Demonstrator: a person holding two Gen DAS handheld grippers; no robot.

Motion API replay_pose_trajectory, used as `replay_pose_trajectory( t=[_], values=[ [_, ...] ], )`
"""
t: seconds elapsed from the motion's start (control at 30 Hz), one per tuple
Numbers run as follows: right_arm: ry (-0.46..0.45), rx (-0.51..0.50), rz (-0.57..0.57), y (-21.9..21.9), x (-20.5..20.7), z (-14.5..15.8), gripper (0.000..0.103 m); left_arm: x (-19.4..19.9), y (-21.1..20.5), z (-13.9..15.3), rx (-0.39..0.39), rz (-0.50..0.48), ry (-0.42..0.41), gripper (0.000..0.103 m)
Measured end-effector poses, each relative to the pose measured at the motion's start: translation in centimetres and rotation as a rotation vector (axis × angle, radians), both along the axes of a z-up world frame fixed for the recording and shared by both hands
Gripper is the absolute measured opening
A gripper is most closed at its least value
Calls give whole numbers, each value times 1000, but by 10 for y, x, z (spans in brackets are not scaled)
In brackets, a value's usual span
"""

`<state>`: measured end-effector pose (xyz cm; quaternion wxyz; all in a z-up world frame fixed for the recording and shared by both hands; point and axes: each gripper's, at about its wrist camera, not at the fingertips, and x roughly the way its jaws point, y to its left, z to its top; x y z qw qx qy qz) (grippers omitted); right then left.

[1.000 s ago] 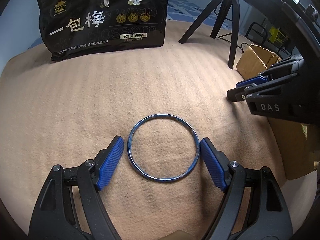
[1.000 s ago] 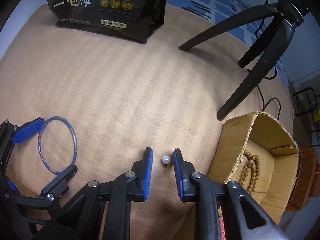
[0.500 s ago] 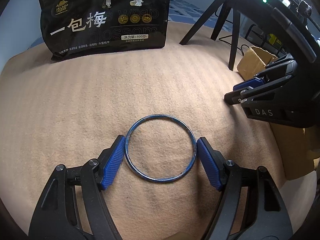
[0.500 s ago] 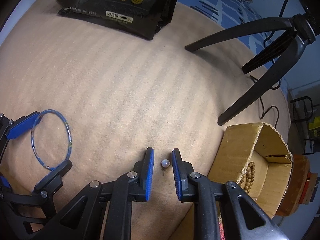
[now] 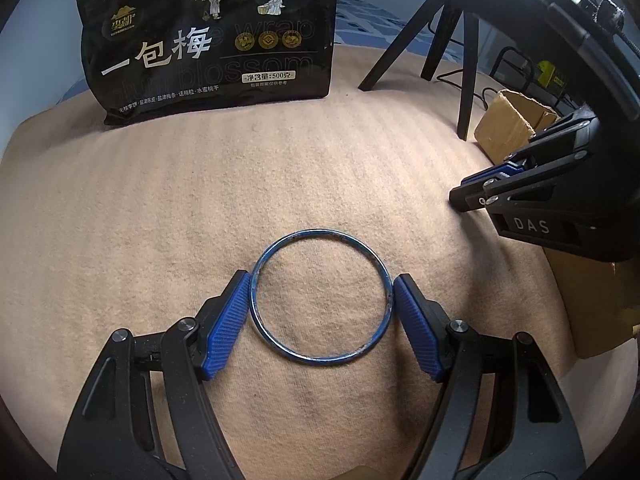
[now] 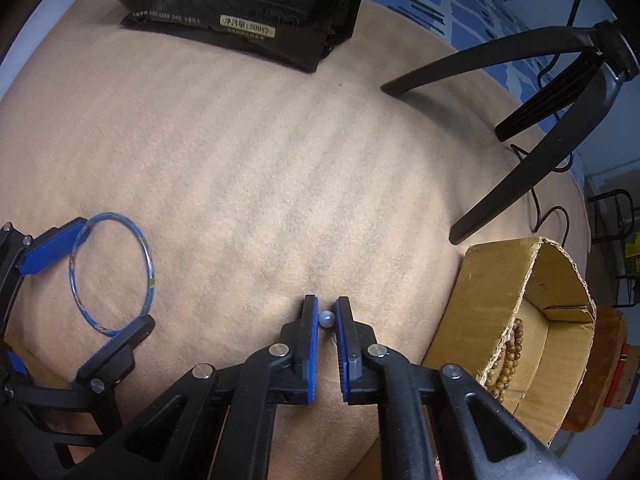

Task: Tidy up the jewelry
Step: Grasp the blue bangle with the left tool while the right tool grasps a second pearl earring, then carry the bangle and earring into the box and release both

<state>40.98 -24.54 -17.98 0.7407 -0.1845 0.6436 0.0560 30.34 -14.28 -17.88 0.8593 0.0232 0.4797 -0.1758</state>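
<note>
While both tools point down at the tan, faintly striped cloth-covered desk (image 5: 160,208), this is how things stand:

Left tool (image 5: 320,312): its blue ribbed pads sit wide apart on either side of the thin blue metal bangle (image 5: 320,295); the left pad touches the rim, the right pad sits just beside it, so I cannot call it a firm grip.

Bangle: lies flat on the cloth, between those pads.

Right tool (image 6: 327,318): its jaws have just been closing and now pinch the small round white pearl bead (image 6: 326,319) near the pad tips.

Pearl bead: low over the cloth, near the open brown cardboard box (image 6: 496,280).

Box: at the desk's right edge, holding a string of brown wooden beads (image 6: 510,356).

Far side: a black printed snack pouch (image 5: 216,36) stands upright; black tripod legs (image 6: 520,128) rest on the cloth.
</note>
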Motion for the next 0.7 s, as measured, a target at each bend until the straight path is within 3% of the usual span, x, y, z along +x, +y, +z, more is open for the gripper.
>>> replay_pose_trajectory(
  t=[0.4,0.7],
  values=[
    [-69,98,4,9,-19,32,6,-10,10,19,-29,36,-17,74],
    [-148,171,-22,-16,-43,73,6,-28,-6,54,-49,6,-72,74]
  ],
)
